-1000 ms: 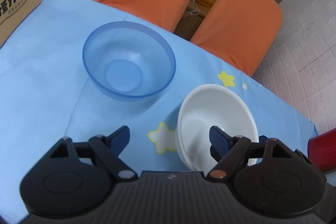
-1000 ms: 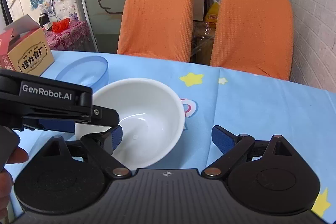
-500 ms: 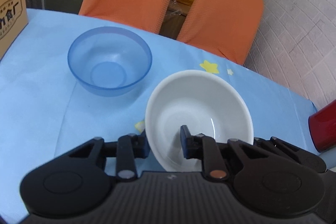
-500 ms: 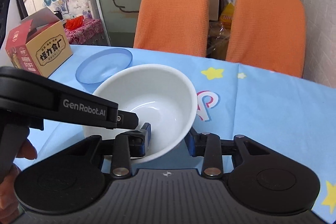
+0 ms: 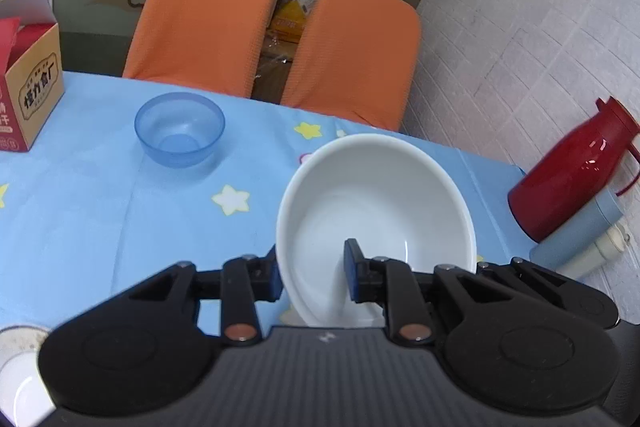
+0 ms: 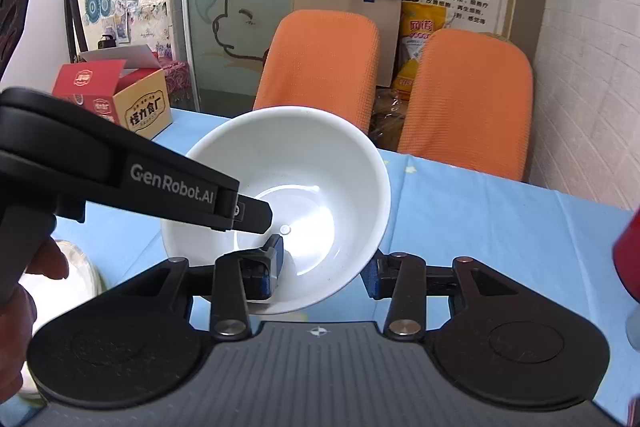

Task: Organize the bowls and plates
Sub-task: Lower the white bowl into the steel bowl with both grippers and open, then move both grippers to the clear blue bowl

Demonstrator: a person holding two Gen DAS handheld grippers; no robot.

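A: So where's the white bowl (image 5: 376,211) being kept? Above the blue tablecloth (image 5: 80,211)?

B: Yep, it's being pinched at its near rim by both the left gripper (image 5: 314,275) and the right gripper (image 6: 322,267). The blue bowl (image 5: 180,129) is being left well apart.

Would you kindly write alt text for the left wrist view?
The left tool grips the rim of a round white ceramic bowl above a blue star-patterned tablecloth. A translucent blue plastic bowl sits beyond, before two orange chairs.
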